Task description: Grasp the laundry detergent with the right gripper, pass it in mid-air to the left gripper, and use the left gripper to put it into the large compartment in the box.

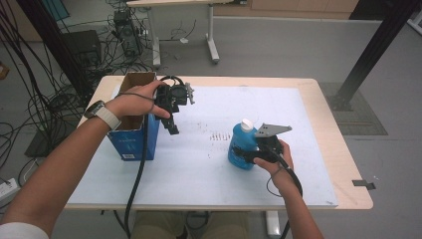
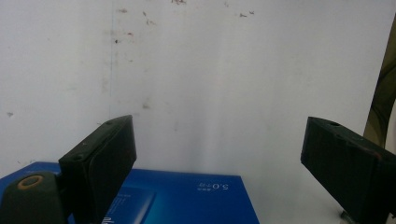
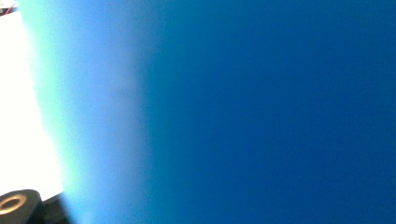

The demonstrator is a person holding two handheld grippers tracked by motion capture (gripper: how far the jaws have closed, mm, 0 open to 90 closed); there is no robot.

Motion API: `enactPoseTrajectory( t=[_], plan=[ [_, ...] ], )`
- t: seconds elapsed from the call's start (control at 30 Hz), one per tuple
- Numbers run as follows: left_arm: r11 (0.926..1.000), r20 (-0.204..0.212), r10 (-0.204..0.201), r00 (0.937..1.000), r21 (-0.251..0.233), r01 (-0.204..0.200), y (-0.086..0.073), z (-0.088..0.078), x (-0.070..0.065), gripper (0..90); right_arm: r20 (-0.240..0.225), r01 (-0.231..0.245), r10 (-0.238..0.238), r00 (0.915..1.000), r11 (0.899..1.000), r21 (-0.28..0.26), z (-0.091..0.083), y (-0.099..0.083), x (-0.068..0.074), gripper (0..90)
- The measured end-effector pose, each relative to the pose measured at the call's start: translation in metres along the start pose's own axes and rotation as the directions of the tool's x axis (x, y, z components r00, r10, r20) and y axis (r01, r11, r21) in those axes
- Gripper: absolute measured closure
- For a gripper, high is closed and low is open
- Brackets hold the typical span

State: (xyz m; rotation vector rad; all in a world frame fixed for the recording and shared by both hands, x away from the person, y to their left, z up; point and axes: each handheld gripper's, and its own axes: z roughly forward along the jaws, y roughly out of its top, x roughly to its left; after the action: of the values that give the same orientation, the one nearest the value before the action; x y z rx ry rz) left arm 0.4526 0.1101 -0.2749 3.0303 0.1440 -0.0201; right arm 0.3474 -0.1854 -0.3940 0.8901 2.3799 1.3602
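The wooden table (image 1: 343, 164) carries a white mat (image 1: 209, 164) marked with small dark specks near its middle. Beyond the far edge, a second table's white legs (image 1: 213, 47) stand on the grey floor (image 1: 298, 50). A tangle of black cables (image 1: 30, 99) and dark equipment boxes (image 1: 84, 45) lies at the left; a black post (image 1: 370, 50) rises at the right.
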Motion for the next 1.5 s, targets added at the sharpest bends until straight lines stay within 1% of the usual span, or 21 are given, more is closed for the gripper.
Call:
enactPoseTrajectory(
  t=[0.8,0.97,1.1,1.23,1.37,1.5],
  plan=[
    [1.0000,0.000,-0.001,1.0000,-0.002,0.001,0.000,-0.001,0.000,10.6,0.000,0.003,-0.003,1.0000,1.000,-0.002,0.000,0.000,0.000,42.9],
    [1.0000,-0.002,0.001,1.0000,0.000,-0.001,0.000,-0.003,-0.002,10.3,-0.010,-0.002,0.002,1.0000,1.000,-0.004,0.000,0.000,-0.002,42.9],
    [1.0000,-0.006,0.002,1.0000,-0.001,-0.002,-0.001,-0.006,-0.004,10.0,-0.035,0.007,-0.007,0.9994,1.000,-0.002,0.000,0.003,-0.002,43.0],
    [1.0000,-0.006,0.002,1.0000,-0.001,-0.002,-0.002,-0.010,-0.007,10.0,-0.066,0.023,-0.023,0.9975,1.000,-0.009,-0.002,0.012,-0.001,43.0],
    [1.0000,-0.007,0.003,1.0000,0.001,-0.003,-0.002,-0.016,-0.012,9.6,-0.120,0.035,-0.036,0.9921,0.999,-0.008,-0.005,0.024,0.000,43.0],
    [1.0000,-0.011,0.004,0.9999,0.003,-0.004,-0.002,-0.024,-0.017,9.6,-0.168,0.058,-0.056,0.9843,0.998,0.009,-0.006,0.035,0.002,43.1]
  ],
)
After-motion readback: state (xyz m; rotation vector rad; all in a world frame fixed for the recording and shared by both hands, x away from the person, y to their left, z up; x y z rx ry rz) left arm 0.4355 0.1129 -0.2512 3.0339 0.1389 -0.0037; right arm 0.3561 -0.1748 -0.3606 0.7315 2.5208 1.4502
